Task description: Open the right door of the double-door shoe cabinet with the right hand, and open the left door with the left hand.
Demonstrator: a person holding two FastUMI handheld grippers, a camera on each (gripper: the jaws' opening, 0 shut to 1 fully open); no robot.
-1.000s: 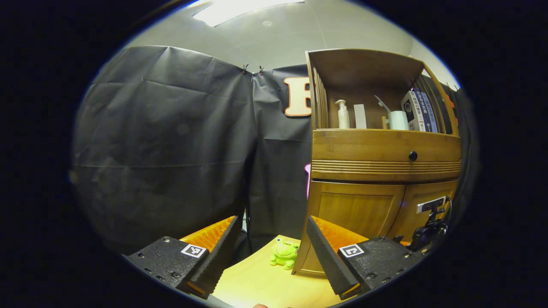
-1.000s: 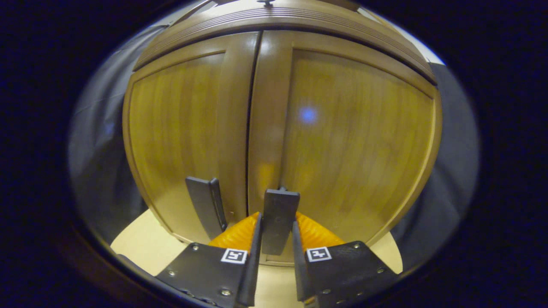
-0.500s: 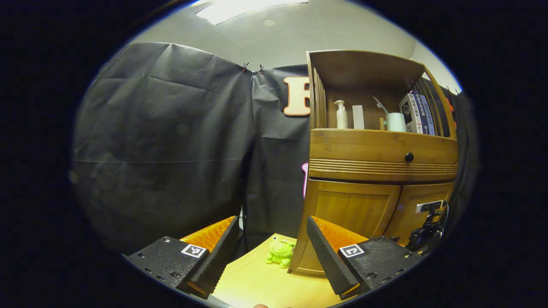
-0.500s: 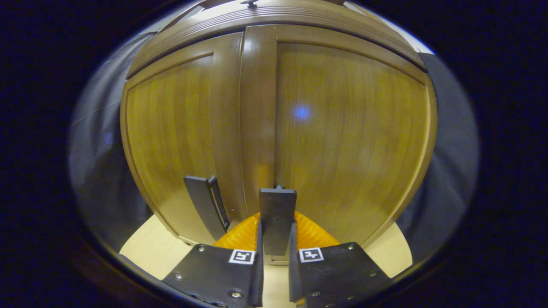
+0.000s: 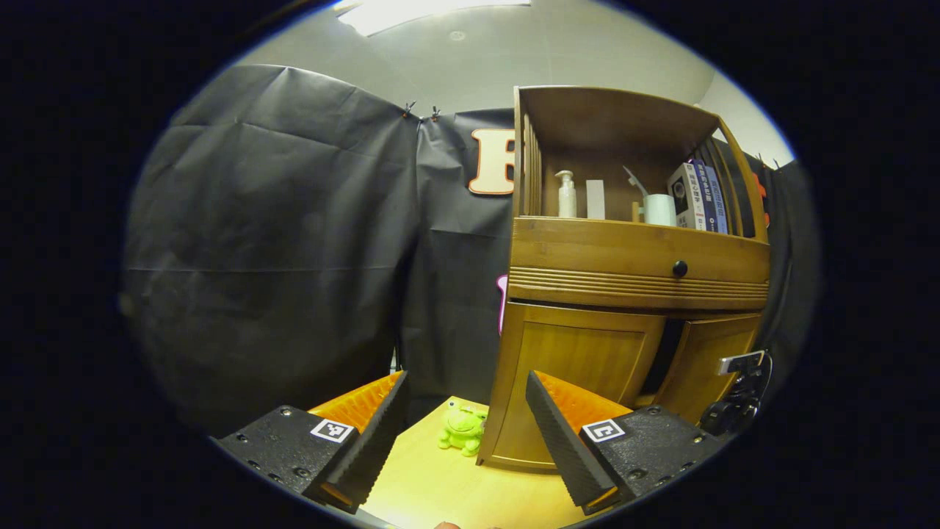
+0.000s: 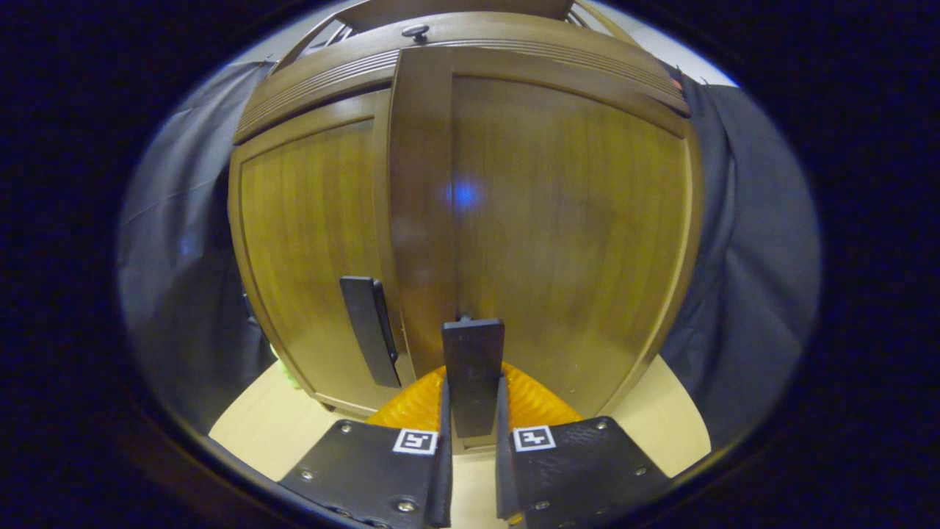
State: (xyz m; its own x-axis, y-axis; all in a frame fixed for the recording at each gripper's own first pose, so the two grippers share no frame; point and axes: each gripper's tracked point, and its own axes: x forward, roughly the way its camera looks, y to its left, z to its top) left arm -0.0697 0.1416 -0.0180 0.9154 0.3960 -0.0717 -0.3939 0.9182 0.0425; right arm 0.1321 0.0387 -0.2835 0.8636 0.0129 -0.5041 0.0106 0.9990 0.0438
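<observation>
With the right gripper [image 6: 473, 441] clamped on the right door's handle [image 6: 474, 375], the right door [image 6: 558, 220] has swung ajar from the closed left door [image 6: 308, 242], while the left gripper [image 5: 463, 433] waits, jaws apart.

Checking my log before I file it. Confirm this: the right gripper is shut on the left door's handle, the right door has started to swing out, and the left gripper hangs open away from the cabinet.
One error: the right gripper is shut on the right door's handle, as the right gripper view shows; the left door's handle is untouched. The right door is ajar, and the left gripper hangs open away from the cabinet.
</observation>
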